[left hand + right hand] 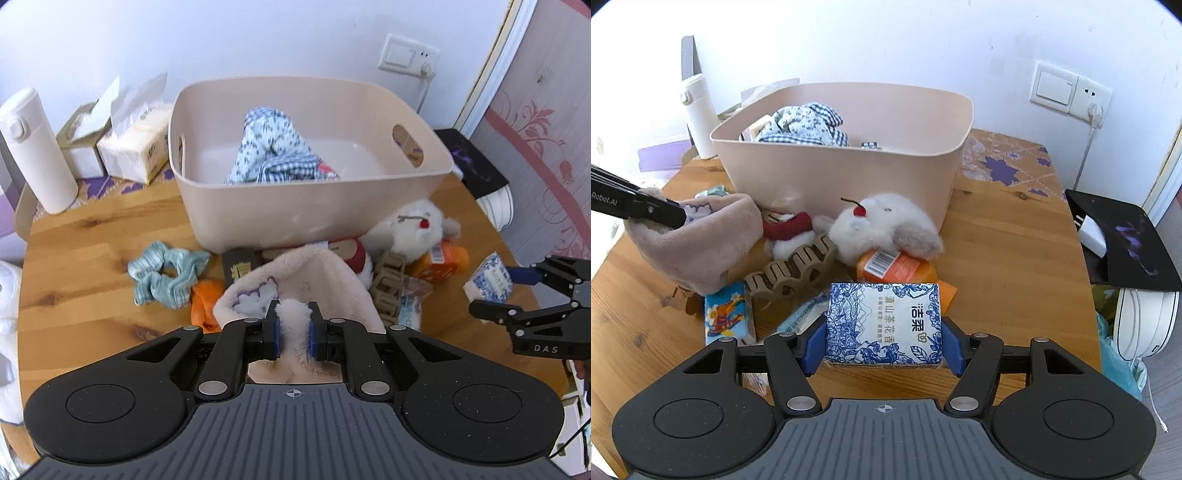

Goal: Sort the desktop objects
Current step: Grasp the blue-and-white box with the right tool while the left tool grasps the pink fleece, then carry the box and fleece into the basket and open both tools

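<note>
Only from the left wrist: teal scrunchie (168, 273) beside bin (306, 218).

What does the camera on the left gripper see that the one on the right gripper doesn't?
Only the left wrist view shows the blue scrunchie and two tissue boxes by the wall. Only the right wrist view shows the cartoon tissue pack and the printed face of the blue-and-white tissue pack in the right gripper. Both show the beige bin, white plush toy, hair claw and the fleece pouch pinched by the left gripper.
</note>
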`<action>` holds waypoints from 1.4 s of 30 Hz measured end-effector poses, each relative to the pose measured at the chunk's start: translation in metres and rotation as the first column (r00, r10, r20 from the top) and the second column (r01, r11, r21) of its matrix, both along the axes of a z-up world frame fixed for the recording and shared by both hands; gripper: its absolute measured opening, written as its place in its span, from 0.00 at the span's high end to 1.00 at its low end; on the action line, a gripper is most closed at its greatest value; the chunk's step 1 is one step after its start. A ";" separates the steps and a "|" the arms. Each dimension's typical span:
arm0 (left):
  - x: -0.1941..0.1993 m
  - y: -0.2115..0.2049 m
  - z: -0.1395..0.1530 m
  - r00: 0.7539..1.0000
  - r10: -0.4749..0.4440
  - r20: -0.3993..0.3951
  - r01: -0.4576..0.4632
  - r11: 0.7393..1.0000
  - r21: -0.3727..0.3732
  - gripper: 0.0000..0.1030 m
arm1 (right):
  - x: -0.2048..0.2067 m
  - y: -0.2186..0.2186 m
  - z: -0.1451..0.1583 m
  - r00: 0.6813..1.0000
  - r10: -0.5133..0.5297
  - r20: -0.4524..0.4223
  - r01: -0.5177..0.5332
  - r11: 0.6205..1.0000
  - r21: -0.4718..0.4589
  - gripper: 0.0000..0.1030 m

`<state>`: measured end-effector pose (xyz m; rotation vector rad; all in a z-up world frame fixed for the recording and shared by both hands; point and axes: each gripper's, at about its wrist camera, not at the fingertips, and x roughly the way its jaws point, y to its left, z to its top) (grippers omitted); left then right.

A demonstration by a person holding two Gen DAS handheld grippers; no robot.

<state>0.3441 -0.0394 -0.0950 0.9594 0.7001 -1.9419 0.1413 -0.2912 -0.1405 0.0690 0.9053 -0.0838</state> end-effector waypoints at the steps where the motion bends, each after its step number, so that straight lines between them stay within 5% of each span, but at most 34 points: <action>1: 0.001 0.000 0.003 1.000 -0.002 -0.005 0.002 1.000 -0.007 0.88 | 0.000 0.000 0.002 1.000 -0.001 0.006 0.001 1.000 0.002 0.42; 42: -0.007 -0.042 0.124 0.978 -0.080 -0.195 0.031 0.970 -0.241 0.88 | 0.041 -0.026 0.086 0.971 -0.001 0.239 0.012 0.999 -0.041 0.42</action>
